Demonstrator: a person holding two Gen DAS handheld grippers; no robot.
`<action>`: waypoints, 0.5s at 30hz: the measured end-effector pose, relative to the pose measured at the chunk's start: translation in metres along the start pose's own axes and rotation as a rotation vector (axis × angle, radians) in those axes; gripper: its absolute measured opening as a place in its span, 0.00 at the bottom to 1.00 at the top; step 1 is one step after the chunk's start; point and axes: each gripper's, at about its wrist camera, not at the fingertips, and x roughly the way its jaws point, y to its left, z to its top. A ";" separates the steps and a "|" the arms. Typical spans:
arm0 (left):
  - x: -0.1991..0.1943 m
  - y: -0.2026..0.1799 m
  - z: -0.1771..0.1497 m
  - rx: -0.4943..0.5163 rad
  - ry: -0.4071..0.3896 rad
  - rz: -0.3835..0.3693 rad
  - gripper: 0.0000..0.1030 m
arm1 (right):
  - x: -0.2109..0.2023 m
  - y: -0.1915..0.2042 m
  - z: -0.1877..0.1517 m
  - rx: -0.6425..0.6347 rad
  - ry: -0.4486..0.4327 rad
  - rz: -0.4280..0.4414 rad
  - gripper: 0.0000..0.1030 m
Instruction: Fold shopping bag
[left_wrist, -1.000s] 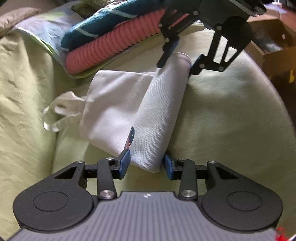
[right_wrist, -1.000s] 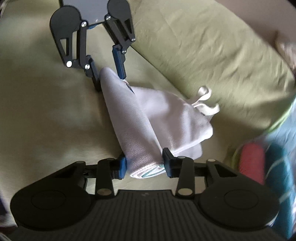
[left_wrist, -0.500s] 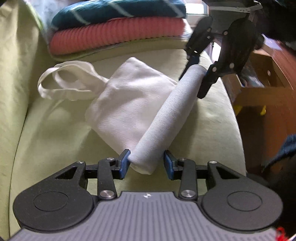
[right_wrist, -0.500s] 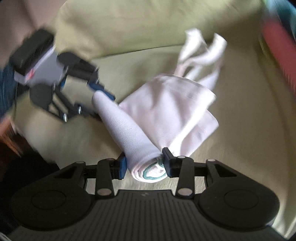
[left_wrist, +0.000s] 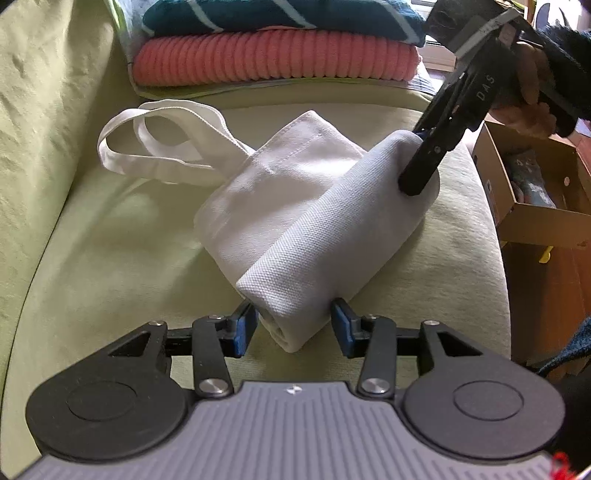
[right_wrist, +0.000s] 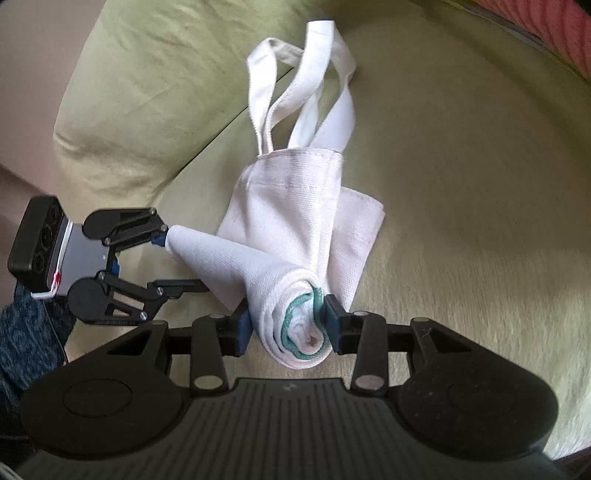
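A white canvas shopping bag (left_wrist: 291, 177) lies on a light green sofa seat (left_wrist: 110, 266), partly rolled into a tube (left_wrist: 332, 229). Its two handles (left_wrist: 162, 147) trail toward the back left. My left gripper (left_wrist: 293, 328) is shut on the near end of the roll. My right gripper (left_wrist: 412, 160) is clamped on the far end, held by a person's hand (left_wrist: 528, 88). In the right wrist view the right gripper (right_wrist: 286, 328) pinches the roll end (right_wrist: 299, 332), where a teal print spirals inside. The left gripper (right_wrist: 184, 260) holds the other tip, and the handles (right_wrist: 303, 92) lie beyond.
A stack of folded textiles sits at the back of the seat: a coral ribbed one (left_wrist: 273, 59) under a teal striped one (left_wrist: 277, 14). An open cardboard box (left_wrist: 535, 214) stands off the seat's right edge on a wooden floor. The green backrest cushion (right_wrist: 147, 92) rises behind the handles.
Both grippers have kept their hold while the roll turned further toward the handles. The bag has grown thicker at the roll, and both views have swung round.
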 end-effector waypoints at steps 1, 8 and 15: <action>0.000 0.000 0.001 -0.007 0.002 0.003 0.50 | 0.001 -0.004 0.000 0.024 -0.009 -0.001 0.35; -0.007 -0.007 0.003 0.006 -0.016 0.105 0.50 | 0.004 -0.016 -0.004 0.168 -0.056 -0.004 0.34; -0.032 -0.023 0.003 0.062 -0.104 0.239 0.13 | 0.002 -0.020 -0.010 0.248 -0.092 -0.001 0.33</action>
